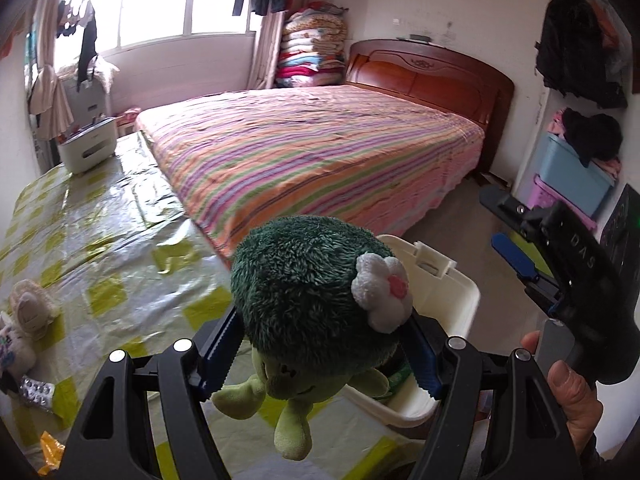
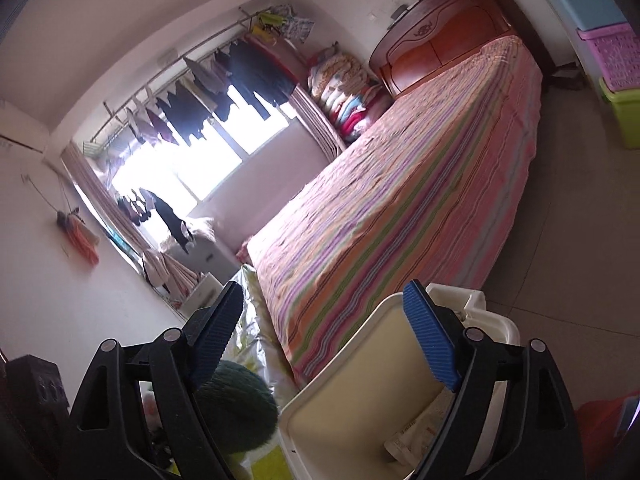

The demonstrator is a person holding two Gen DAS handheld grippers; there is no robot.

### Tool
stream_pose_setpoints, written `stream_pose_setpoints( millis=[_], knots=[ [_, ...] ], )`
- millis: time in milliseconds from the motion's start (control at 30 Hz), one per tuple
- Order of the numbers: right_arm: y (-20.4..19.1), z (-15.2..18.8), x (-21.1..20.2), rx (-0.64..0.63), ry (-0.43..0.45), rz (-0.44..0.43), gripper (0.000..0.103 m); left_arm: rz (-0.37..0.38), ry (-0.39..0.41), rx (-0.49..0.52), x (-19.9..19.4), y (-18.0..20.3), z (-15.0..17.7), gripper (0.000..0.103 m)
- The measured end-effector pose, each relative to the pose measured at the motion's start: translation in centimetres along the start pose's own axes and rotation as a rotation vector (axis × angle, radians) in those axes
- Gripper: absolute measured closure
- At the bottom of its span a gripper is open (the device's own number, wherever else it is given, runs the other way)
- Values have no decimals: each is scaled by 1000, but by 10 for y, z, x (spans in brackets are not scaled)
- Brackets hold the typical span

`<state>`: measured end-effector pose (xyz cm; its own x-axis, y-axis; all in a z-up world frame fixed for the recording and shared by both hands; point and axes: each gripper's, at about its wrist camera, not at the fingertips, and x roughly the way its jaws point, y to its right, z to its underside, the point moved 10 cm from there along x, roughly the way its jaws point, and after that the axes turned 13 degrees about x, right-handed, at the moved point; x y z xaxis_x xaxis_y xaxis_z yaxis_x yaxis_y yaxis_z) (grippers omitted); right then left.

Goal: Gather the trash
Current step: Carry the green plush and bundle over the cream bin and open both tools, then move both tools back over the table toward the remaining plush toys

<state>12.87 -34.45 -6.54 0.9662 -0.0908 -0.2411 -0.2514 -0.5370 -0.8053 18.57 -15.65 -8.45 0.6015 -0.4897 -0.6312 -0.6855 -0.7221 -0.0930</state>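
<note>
A green plush toy [image 1: 304, 280] with a white flower on its head hangs between the blue pads of my left gripper [image 1: 320, 352], which is shut on it. Just behind it, off the table's right edge, stands a white bin [image 1: 452, 304]. A hand holds my right gripper [image 1: 493, 220] above the floor at the far right. In the right wrist view, that gripper [image 2: 324, 292] stands open with nothing between its fingers, above the bin [image 2: 352, 380], whose lid is up. Crumpled paper trash [image 2: 420, 436] lies inside. The plush toy [image 2: 236, 404] shows at lower left.
The table [image 1: 112, 232] has a shiny yellow-checked cover. On it lie a blister pack [image 1: 36, 390], an orange wrapper [image 1: 50, 450], a cream plush toy [image 1: 28, 308] and a white box [image 1: 86, 152]. A striped bed [image 1: 320, 148] adjoins it. Storage crates [image 1: 568, 168] line the right wall.
</note>
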Motion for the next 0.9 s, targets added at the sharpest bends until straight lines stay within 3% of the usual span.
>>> stream_pose_setpoints(
  millis=[533, 633, 700, 900],
  knots=[
    [14, 5, 1, 63, 0, -21, 21, 41, -85, 146, 34, 52, 7, 28],
    [13, 10, 4, 55, -15, -19, 21, -19, -53, 187, 28, 52, 3, 28],
    [11, 13, 6, 55, -24, -23, 21, -18, -31, 195, 21, 51, 0, 28],
    [5, 16, 6, 38, -26, -32, 17, -7, 41, 105, -2, 29, -10, 28]
  ],
)
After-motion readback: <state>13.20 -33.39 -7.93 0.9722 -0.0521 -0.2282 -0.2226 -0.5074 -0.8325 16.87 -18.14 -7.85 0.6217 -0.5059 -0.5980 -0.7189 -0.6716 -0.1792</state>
